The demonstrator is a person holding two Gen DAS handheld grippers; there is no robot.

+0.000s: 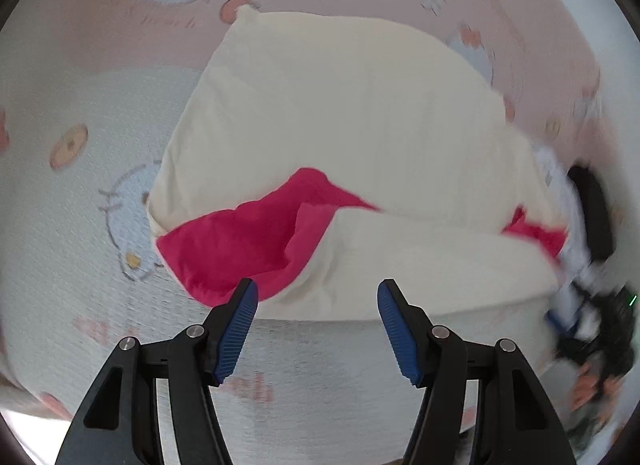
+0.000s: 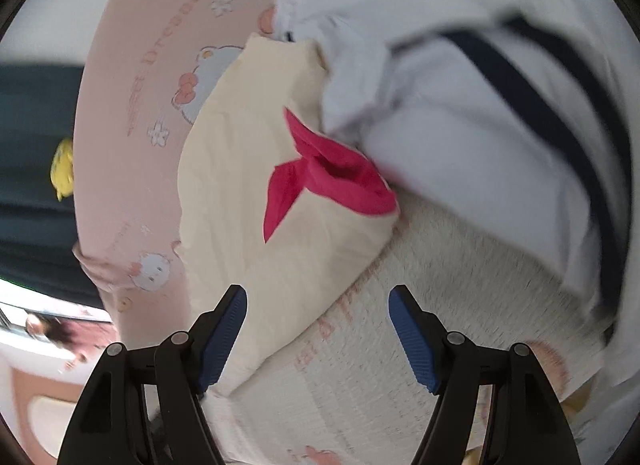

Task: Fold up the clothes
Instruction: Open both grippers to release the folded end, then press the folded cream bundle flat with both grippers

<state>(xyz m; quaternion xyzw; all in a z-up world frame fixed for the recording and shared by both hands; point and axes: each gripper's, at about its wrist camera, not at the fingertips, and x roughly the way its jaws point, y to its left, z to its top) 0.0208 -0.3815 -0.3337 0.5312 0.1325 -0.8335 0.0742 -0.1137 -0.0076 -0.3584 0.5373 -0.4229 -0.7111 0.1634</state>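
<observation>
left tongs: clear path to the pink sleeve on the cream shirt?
Probably yes. The left tongs stand open and empty just short of the pink fabric sleeve, which lies on top of the cream cotton shirt with nothing over it.

Matt cream cloth garment (image 1: 340, 105), textured woven bedspread (image 1: 60, 265).

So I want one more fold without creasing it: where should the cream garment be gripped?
Probably at the near hem of the cream garment, by the pink trim. That edge lies loose on the bedsheet facing the open left gripper, so come in low from the near side and slide one finger under.
</observation>
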